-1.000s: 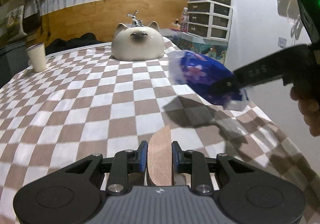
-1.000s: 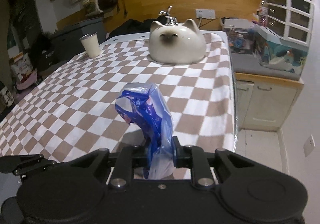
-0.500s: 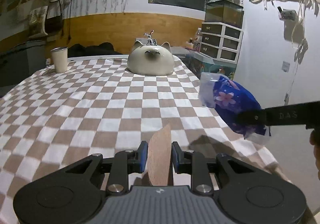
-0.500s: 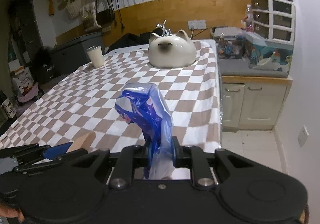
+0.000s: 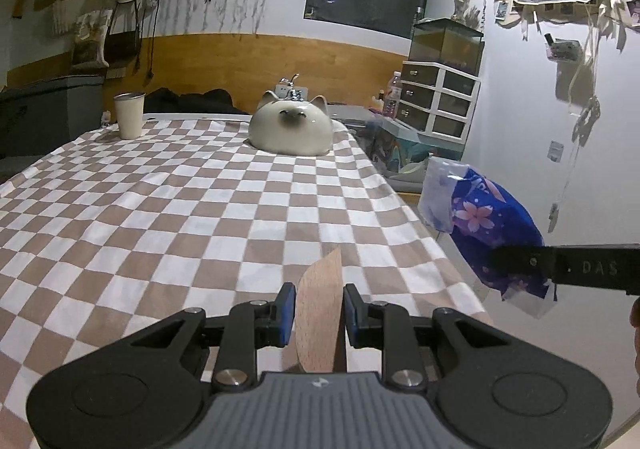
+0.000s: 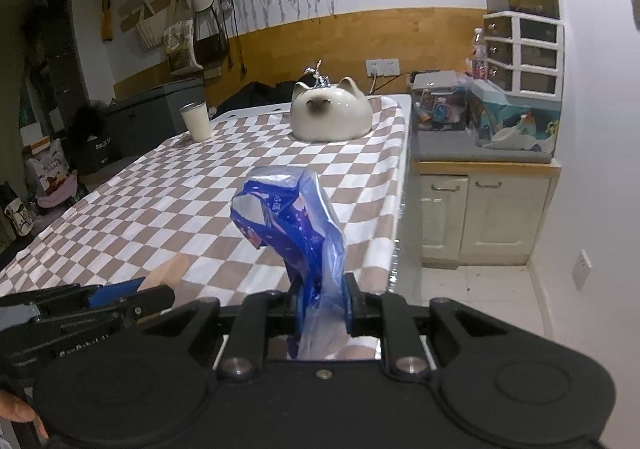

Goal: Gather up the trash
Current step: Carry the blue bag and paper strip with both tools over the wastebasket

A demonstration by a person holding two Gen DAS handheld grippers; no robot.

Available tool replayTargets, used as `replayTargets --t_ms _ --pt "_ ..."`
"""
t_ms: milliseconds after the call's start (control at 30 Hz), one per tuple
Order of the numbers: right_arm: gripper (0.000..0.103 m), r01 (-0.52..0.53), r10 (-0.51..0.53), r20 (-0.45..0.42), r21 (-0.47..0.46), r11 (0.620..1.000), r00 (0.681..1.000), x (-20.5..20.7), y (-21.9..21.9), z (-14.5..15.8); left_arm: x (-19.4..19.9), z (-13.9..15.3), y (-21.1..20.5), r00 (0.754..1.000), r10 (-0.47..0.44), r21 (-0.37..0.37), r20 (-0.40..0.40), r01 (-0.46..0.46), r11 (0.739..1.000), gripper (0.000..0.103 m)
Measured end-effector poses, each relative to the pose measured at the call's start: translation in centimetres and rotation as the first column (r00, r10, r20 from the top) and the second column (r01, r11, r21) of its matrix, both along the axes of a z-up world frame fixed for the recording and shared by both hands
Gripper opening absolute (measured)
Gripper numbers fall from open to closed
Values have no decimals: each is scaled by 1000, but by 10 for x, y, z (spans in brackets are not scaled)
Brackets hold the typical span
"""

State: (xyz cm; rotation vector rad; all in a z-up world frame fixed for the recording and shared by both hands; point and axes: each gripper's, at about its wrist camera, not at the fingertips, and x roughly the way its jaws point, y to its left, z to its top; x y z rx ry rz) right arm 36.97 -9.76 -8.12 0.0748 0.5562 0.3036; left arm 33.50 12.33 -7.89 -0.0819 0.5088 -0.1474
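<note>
My left gripper (image 5: 319,309) is shut on a tan piece of cardboard (image 5: 320,313) that stands up between its blue pads, above the near edge of the checkered table (image 5: 160,209). My right gripper (image 6: 322,309) is shut on a crumpled blue plastic wrapper (image 6: 288,221) with pink flowers. That wrapper (image 5: 492,225) also shows in the left wrist view, hanging past the table's right edge under the right gripper's black finger (image 5: 568,267). In the right wrist view the left gripper (image 6: 132,289) and its cardboard (image 6: 168,269) lie low at the left.
A cat-shaped ceramic piece (image 5: 290,127) and a white cup (image 5: 129,115) stand at the table's far end. Right of the table are a low cabinet (image 6: 480,209), a drawer unit (image 6: 520,49) and bare tiled floor (image 6: 472,297). Bags and a grey bin (image 6: 156,117) crowd the left.
Both grippers have drawn back from the table toward its near right corner, each still holding its piece. The cat piece and cup now look farther away.
</note>
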Motion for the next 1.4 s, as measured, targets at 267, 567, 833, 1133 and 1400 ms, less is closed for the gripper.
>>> replayTargets --t_ms 267,567,833,1133,1400 --pt "19 36 -36 22 -4 999 999 -30 -39 5 -18 16 -39 1000 -9 26 26 8 1000 27" --pt "19 102 -101 29 -18 995 994 -54 -101 0 -30 22 -98 997 -60 48 39 58 997 27" --pt "19 164 -164 17 -17 986 986 -73 -157 -10 -28 15 -162 990 -140 59 20 139 989 27" --pt "20 251 -251 -25 -20 968 968 -78 -219 -33 1 -14 -228 956 -275 69 -101 283 957 27" --pt "20 279 -287 -102 -85 957 952 -56 -257 -69 48 -58 -270 889 -373 97 -267 409 907 27"
